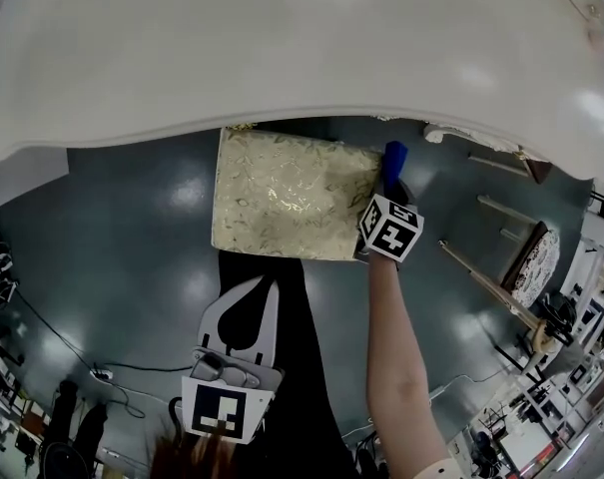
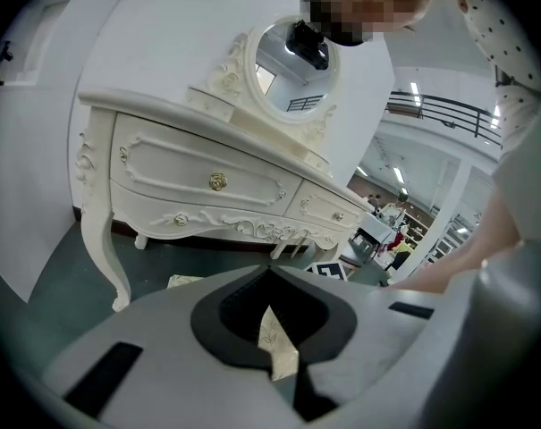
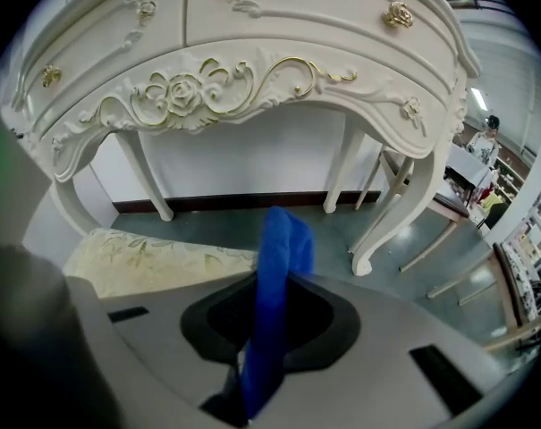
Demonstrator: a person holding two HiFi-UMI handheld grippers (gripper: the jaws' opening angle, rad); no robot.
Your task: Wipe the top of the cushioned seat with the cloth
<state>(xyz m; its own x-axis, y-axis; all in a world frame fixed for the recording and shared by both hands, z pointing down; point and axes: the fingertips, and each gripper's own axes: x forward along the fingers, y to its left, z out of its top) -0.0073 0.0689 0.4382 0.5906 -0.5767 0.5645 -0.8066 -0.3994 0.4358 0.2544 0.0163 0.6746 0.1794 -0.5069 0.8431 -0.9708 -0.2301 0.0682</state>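
Cloth (image 1: 394, 156), bright blue and bunched into a narrow strip, is pinched in the right claw (image 1: 391, 183), whose two jaws are closed on it. In the right gripper view the cloth (image 3: 274, 302) stands up between the jaws of the right claw (image 3: 270, 280) and folds over at its top. It sits just beside the right edge of the cushioned seat (image 1: 282, 193), near the seat's far right corner; whether it touches the fabric I cannot tell. The seat is a squarish pad in cream fabric with a pale gold leaf pattern. It stands on the glossy dark green floor (image 1: 132, 247), its far edge tucked under the front of the white dressing table (image 1: 282, 58). In the right gripper view the seat (image 3: 154, 257) lies to the left of the jaws, with the table's carved front and gold knobs above it. The left claw (image 1: 272, 282) is held nearer the person, apart from the seat's near edge, its tips together and nothing between them. In the left gripper view a sliver of the seat fabric (image 2: 274, 338) shows through the left claw (image 2: 270, 271), and the table's oval mirror (image 2: 288, 74) rises behind. A bare forearm (image 1: 396, 357) leads to the right claw.
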